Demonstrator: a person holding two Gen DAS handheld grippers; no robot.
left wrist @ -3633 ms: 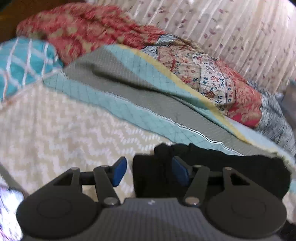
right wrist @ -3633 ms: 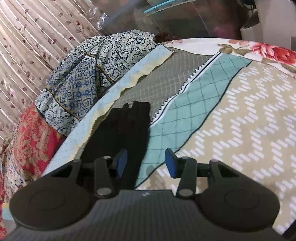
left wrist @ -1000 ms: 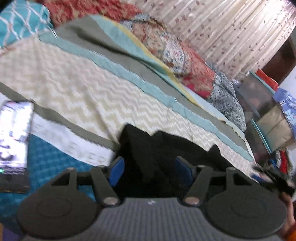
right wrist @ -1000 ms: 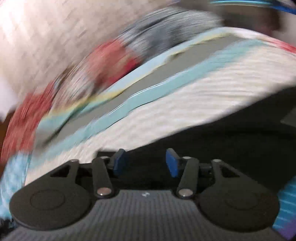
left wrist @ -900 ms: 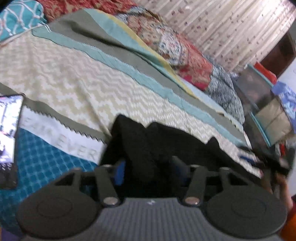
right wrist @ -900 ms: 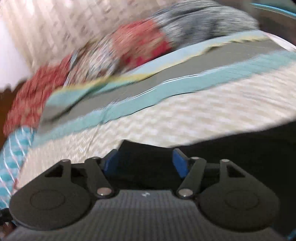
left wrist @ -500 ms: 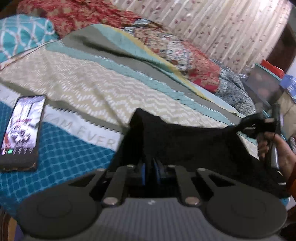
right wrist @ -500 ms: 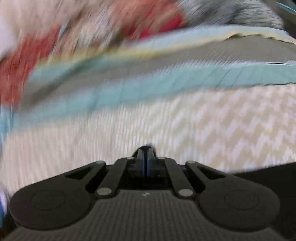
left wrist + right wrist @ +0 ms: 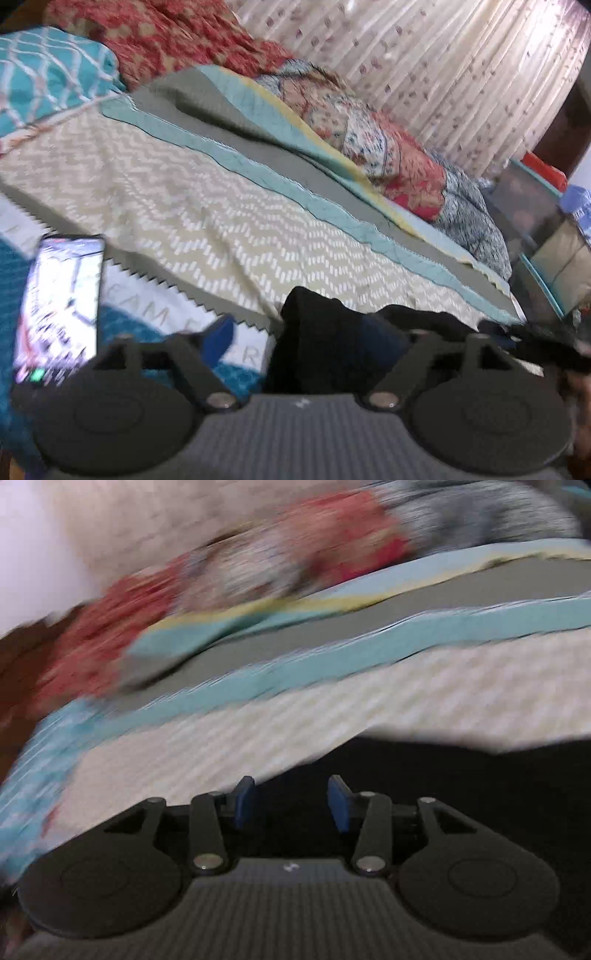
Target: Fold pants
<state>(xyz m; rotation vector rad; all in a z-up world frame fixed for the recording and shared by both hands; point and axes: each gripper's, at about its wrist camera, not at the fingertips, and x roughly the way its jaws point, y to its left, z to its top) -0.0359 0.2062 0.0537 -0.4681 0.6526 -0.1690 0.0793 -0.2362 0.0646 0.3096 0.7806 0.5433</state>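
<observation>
The left tool (image 9: pixel 303 343) was spreading, its jaws wide, the black pants (image 9: pixel 332 347) lying loose between them on the bed (image 9: pixel 221 221). The right tool (image 9: pixel 291 801) was spreading too, over the pants (image 9: pixel 461 794), pads clear. A phone (image 9: pixel 61 302) lay left of the pants.

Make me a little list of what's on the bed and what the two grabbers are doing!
surface: bedspread with zigzag, teal and grey stripes
garment: black pants bunched at the near edge of the bed
left gripper: fingers opening, pants between them, not pinched
right gripper: fingers opening above the black cloth, not pinching it
phone: lying left of the pants, screen lit
far side: patterned bedding heaped along a curtain
picture quality: right wrist view is blurred
</observation>
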